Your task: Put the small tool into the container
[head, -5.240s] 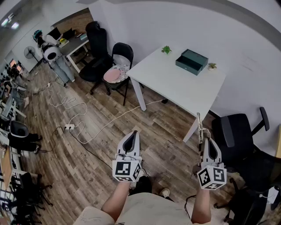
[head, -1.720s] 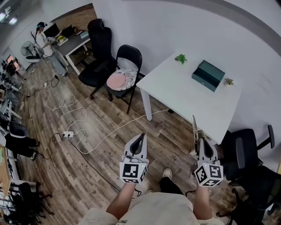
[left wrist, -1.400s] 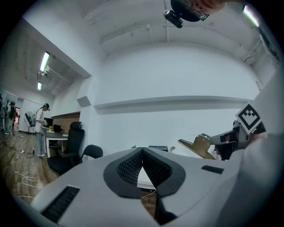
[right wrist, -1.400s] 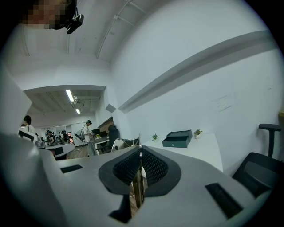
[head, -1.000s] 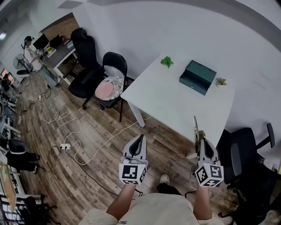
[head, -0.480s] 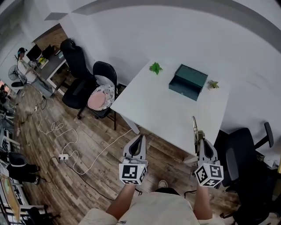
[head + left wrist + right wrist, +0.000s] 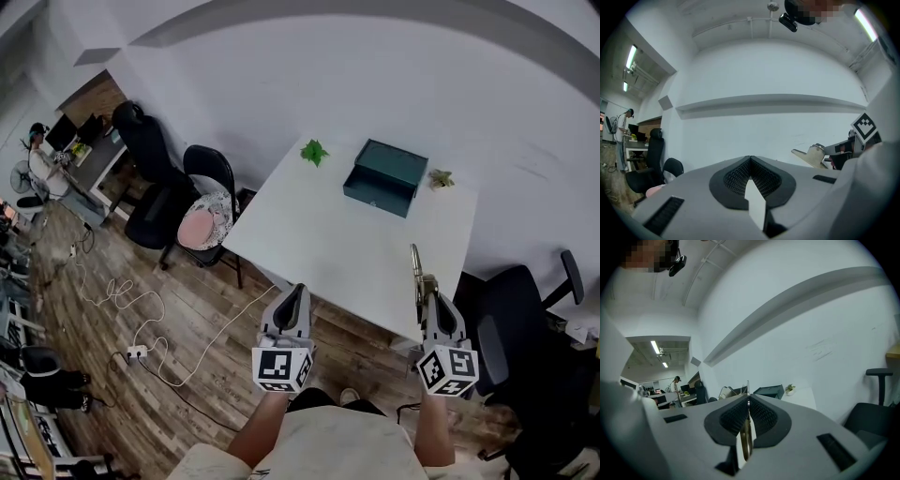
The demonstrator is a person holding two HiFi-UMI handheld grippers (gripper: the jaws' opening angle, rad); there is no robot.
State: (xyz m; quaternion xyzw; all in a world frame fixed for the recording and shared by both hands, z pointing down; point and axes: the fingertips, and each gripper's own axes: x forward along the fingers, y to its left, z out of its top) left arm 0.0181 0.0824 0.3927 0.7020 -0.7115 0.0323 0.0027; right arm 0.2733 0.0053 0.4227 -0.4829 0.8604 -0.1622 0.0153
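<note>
1. Presently, we hold the left gripper and the right gripper side by side, well apart, at the near edge of the white table.
2. On the left gripper we read the jaws pressed together, with nothing between them.
3. On the right gripper the jaws are clamped on the small tool, a thin flat brass-coloured strip that sticks out past the fingertips toward the far wall.
4. We note the container, a dark green box, at the far side of the table, between two small plants.
5. We log the small tool well apart from the container, not yet inside it.
6. We see a black chair with a pink cushion left of the table.
</note>
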